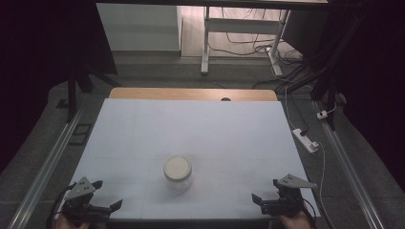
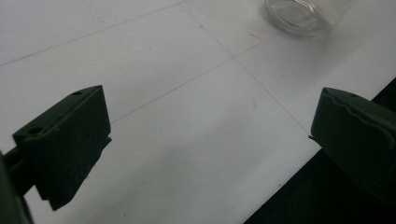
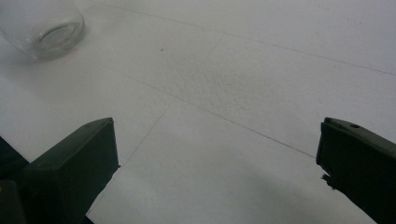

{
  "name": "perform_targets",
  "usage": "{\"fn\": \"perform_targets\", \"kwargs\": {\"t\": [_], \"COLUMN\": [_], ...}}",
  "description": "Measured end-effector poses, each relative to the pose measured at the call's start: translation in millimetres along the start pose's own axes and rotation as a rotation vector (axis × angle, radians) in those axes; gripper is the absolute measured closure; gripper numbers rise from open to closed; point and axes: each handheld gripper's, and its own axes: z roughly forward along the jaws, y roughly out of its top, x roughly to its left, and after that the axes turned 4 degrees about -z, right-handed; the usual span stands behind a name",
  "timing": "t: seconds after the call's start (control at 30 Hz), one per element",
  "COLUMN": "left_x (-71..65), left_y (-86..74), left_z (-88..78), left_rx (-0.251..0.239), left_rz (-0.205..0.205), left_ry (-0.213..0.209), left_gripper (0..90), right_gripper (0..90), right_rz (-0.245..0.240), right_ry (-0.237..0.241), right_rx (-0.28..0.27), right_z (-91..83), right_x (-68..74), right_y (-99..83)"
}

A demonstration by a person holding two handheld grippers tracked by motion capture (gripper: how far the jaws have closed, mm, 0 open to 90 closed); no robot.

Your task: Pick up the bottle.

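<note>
While both grippers wait at the near edge of the white table (image 1: pixel 143 124), one glass jar (image 1: pixel 177 173) stands upright between them, a little left of the middle and close to that near edge. It is clear glass with a pale round lid on top, and I can see nothing inside it. That makes one jar, one lid and two grippers.

The left gripper (image 1: pixel 107 195) sits at the near left corner, its jaws spread wide and holding nothing; in the left gripper view the jar's base (image 2: pixel 303 16) lies well ahead of them, toward the upper right. The right gripper (image 1: pixel 266 190) sits near the near right corner, likewise released and empty-jawed, with the jar (image 3: pixel 42 25) off at the upper left in the right gripper view.

Placed symmetrically either side and angled inward, the two look set for a shared job: probably one steadies the body while the other works the lid.
</note>
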Motion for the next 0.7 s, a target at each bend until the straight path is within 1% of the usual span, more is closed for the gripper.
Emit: {"fn": "perform_targets", "kwargs": {"t": [0.07, 0.1, 0.13, 0.17, 0.2, 0.23, 0.3, 0.33, 0.4, 0.43, 0.47, 0.6, 0.63, 0.7], "left_x": [-0.7, -1.7, -1.7, -2.3, -2.3, -2.5, -2.5, -2.3, -3.5, -3.5, -4.9, -6.0, -6.4, -6.6], "left_y": [1.0, 2.8, 2.8, 4.5, 4.5, 6.2, 7.0, 8.9, 10.9, 10.9, 13.2, 16.7, 19.4, 20.9], "left_z": [1.0, 2.5, 2.5, 3.8, 3.8, 5.7, 6.8, 9.0, 11.3, 11.3, 14.0, 18.1, 21.2, 22.7], "left_rx": [0.001, -0.004, -0.004, -0.010, -0.010, -0.016, -0.019, -0.028, -0.039, -0.039, -0.038, -0.031, -0.023, -0.017], "left_rz": [0.004, 0.022, 0.022, 0.038, 0.038, 0.054, 0.062, 0.075, 0.093, 0.093, 0.106, 0.107, 0.106, 0.106], "left_ry": [-0.004, -0.018, -0.018, -0.029, -0.029, -0.044, -0.052, -0.076, -0.083, -0.083, -0.097, -0.111, -0.119, -0.119], "left_gripper": [0.0, 0.0, 0.0, 0.0, 0.0, 0.0, 0.0, 0.0, 0.0, 0.0, 0.0, 0.0, 0.0, 0.0], "right_gripper": [0.0, 0.0, 0.0, 0.0, 0.0, 0.0, 0.0, 0.0, 0.0, 0.0, 0.0, 0.0, 0.0, 0.0], "right_rz": [-0.003, -0.005, -0.007, -0.008, -0.008, -0.007, -0.006, -0.006, -0.007, -0.007, -0.008, -0.006, -0.002, 0.000], "right_ry": [0.001, 0.001, 0.002, 0.002, 0.003, 0.004, 0.005, 0.005, 0.006, 0.005, 0.006, 0.005, 0.005, 0.006], "right_rx": [0.002, 0.002, 0.002, 0.003, 0.003, 0.003, 0.003, 0.002, 0.003, 0.004, 0.004, 0.005, 0.005, 0.006], "right_z": [0.1, 0.2, 0.3, 0.3, 0.4, 0.4, 0.4, 0.4, 0.5, 0.6, 0.6, 0.6, 0.6, 0.5], "right_x": [0.0, 0.1, 0.2, 0.2, 0.2, 0.1, -0.1, -0.1, -0.1, 0.0, 0.0, -0.1, -0.2, -0.5], "right_y": [0.0, 0.0, 0.0, 0.0, 0.0, 0.0, 0.0, 0.0, 0.1, 0.1, 0.2, 0.1, 0.2, 0.2]}}
